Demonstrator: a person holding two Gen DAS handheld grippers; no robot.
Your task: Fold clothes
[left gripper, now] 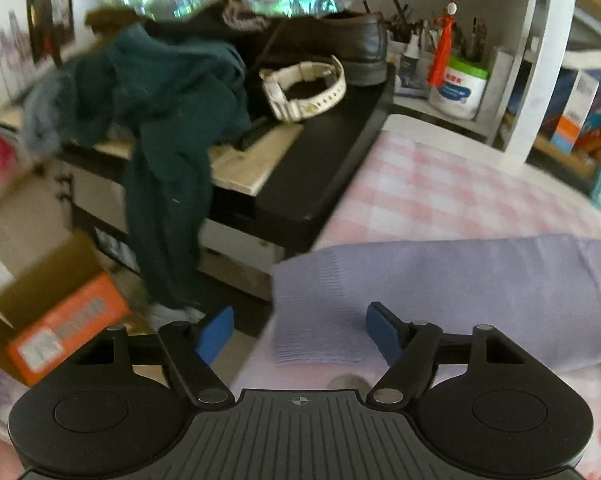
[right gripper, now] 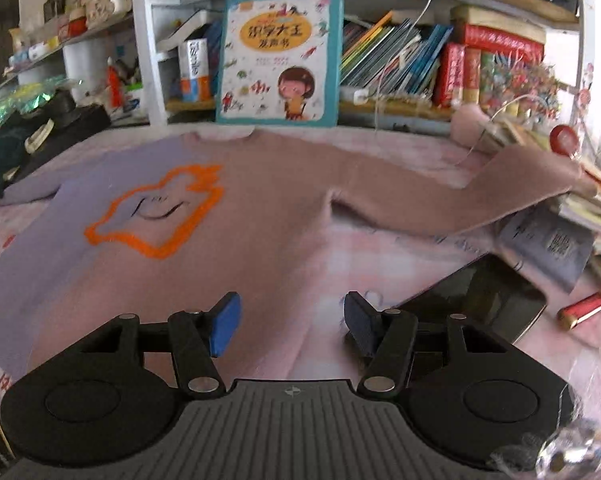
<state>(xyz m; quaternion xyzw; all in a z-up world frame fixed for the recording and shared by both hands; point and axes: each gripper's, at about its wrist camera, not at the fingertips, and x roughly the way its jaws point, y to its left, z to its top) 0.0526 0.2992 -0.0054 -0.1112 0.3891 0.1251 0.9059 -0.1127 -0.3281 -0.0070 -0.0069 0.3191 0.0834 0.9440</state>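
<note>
A cluttered study, bookshelves behind a pink checked tablecloth [left gripper: 440,176]: a two-tone sweater [right gripper: 260,200] lies spread flat, filling the middle of the right wrist view. The left gripper [left gripper: 300,334] hangs with jaws apart over a lilac sleeve cuff [left gripper: 324,312] at lower centre; the right gripper [right gripper: 292,322], also apart and empty, hovers above the hem. The phone [right gripper: 480,300] at lower right could get snagged or swept aside.

Tabletop [right gripper: 380,248] open ahead of right gripper [right gripper: 290,324] across the flat sweater [right gripper: 268,200]. Right side blocked: phone [right gripper: 480,300], books [right gripper: 572,216]. Rear blocked by picture book [right gripper: 278,56]. Left: black board [left gripper: 332,160] with shoe [left gripper: 352,40], watch [left gripper: 304,88].
</note>
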